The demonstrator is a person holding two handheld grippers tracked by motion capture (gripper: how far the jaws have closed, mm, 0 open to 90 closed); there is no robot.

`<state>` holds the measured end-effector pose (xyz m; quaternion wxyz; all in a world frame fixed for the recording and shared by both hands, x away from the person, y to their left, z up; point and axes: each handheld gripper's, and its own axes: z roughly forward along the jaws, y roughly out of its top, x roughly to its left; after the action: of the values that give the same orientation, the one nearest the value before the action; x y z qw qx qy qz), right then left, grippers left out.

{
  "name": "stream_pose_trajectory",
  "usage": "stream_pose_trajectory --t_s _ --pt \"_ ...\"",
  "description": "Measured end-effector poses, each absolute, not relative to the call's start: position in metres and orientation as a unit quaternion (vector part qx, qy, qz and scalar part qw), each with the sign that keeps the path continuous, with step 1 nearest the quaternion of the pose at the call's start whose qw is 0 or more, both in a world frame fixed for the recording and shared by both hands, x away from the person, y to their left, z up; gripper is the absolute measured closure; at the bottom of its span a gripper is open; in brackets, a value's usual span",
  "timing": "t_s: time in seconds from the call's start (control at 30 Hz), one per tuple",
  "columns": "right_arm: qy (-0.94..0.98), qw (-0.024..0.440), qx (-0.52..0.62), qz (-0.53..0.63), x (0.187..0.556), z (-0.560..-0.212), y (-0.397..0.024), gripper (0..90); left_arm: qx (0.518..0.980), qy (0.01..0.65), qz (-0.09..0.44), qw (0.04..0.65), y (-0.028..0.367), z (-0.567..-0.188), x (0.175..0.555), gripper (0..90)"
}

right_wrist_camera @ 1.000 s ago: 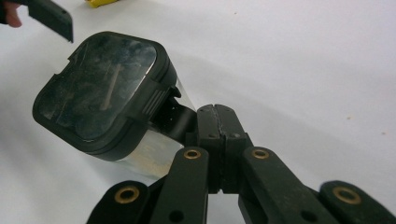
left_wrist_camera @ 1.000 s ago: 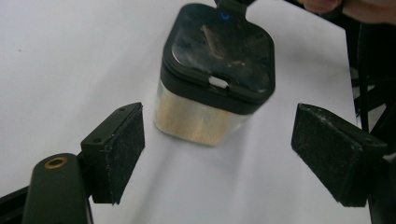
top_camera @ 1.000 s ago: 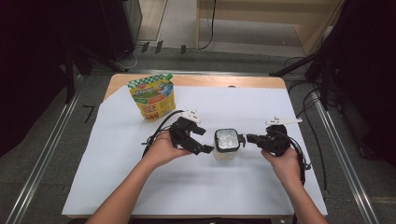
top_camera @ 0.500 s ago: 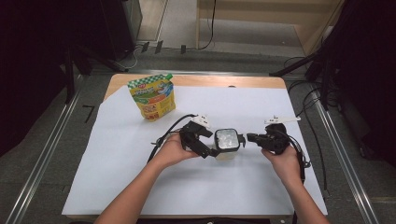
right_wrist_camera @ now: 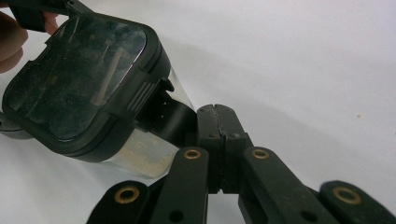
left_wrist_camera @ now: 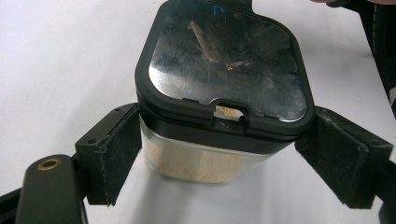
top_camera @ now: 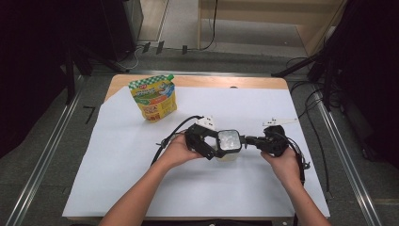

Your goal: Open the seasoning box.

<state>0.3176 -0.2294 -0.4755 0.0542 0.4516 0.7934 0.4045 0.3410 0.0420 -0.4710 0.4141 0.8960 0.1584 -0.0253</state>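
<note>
The clear square plastic container with a black-framed see-through lid stands on the white sheet that covers the table, in the near middle part of it, between my two hands. In the left gripper view I see pale powder low inside it and a small notch at the lid's near edge. My left gripper has its jaws spread to either side of the container's body, just below the lid; the left pad sits right against the clear wall, while the right pad stands just beside the lid's rim, and I cannot tell whether either one presses. I therefore record these jaws as open around the container, not clamped on it. My right gripper has its jaws fully closed, pad against pad, with nothing between them; the tips rest close against the black tab at the side of the lid, and I cannot tell for certain that they touch it. In the high view the left hand holds its gripper at the container's left side, and the right hand holds its gripper at the right side, level with the lid. Farther back, well apart from the container and toward the left of the sheet, a yellow and green printed stand-up pouch stands upright. Beyond the sheet's far edge a strip of the wooden tabletop shows.
</note>
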Motion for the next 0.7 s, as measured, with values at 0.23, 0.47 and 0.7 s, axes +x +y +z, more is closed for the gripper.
stream_pose_trajectory --t_s 0.23,0.47,0.7 --pt "0.794 0.054 0.454 0.401 0.3174 -0.4766 -0.2289 90.0 0.899 0.158 -0.018 0.409 0.0410 -0.4687 0.3393 16.3" --pt "0.794 0.052 0.456 0.397 0.3165 -0.4771 -0.2291 90.0 0.898 0.152 -0.007 0.413 0.0402 -0.4644 0.3379 16.8" --pt "0.795 0.053 0.456 0.397 0.3162 -0.4772 -0.2289 90.0 0.901 0.152 0.000 0.407 0.0387 -0.4616 0.3364 17.3"
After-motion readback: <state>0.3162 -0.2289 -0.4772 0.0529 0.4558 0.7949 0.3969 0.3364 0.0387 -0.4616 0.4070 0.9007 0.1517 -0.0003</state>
